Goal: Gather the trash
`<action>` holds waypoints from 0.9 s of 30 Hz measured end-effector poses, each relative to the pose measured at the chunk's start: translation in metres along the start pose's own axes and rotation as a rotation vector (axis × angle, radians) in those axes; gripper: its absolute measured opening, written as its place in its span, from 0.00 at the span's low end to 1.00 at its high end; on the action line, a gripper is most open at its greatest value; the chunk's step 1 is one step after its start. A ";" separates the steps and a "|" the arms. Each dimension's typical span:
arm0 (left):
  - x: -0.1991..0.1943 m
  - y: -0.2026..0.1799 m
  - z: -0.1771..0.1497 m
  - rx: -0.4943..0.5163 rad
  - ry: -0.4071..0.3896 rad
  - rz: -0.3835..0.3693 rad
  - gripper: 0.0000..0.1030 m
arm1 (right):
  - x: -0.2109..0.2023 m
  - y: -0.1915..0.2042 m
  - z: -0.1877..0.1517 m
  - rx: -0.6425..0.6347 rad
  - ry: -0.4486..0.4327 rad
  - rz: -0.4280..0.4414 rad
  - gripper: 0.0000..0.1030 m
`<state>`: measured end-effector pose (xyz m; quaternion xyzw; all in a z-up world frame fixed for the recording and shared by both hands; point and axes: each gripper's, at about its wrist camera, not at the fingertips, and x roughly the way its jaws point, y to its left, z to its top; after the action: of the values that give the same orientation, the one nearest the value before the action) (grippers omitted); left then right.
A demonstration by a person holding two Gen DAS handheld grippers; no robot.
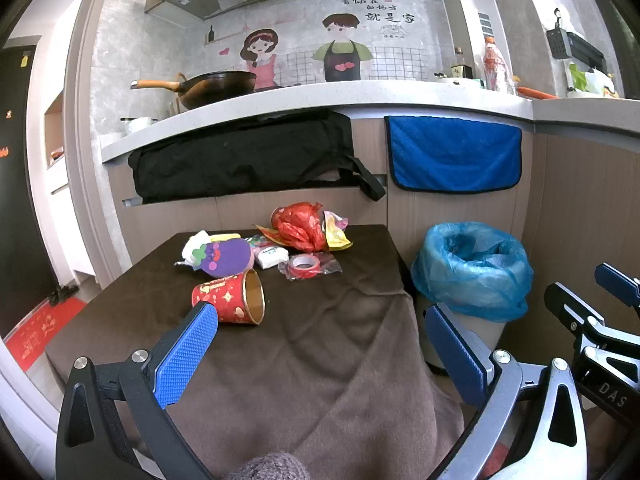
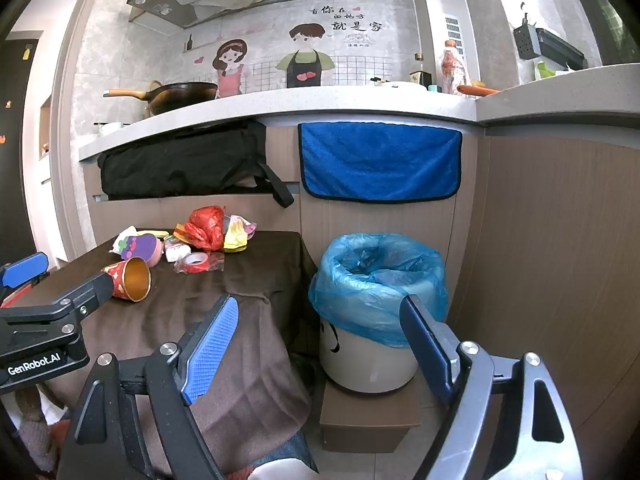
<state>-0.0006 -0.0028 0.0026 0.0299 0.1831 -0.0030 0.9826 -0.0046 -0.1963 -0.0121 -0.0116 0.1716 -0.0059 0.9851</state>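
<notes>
Left wrist view: both blue-padded grippers held wide and empty over a brown-clothed table of rubbish

Left gripper (image 1: 320, 332) hangs above the brown tablecloth (image 1: 320, 360), short of the tipped red paper cup (image 1: 230, 298); behind it lie a purple foam eggplant toy (image 1: 226, 258), red tape roll (image 1: 306, 266) and crumpled red plastic bag (image 1: 300, 226). Right gripper (image 2: 316, 332) gapes before the white bin with blue liner (image 2: 380, 276), beside the table
</notes>
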 end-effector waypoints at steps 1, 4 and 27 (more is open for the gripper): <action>0.000 0.000 0.000 -0.001 0.000 0.001 1.00 | 0.000 -0.001 0.000 0.000 0.000 0.001 0.78; 0.000 0.000 0.000 0.000 0.003 0.001 0.99 | 0.000 0.000 0.000 0.001 0.000 0.000 0.78; 0.001 0.001 0.000 0.000 0.008 -0.001 0.99 | 0.001 0.000 -0.001 0.006 0.002 0.000 0.78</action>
<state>0.0008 -0.0019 0.0026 0.0300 0.1872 -0.0035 0.9819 -0.0044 -0.1965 -0.0135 -0.0088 0.1724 -0.0064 0.9850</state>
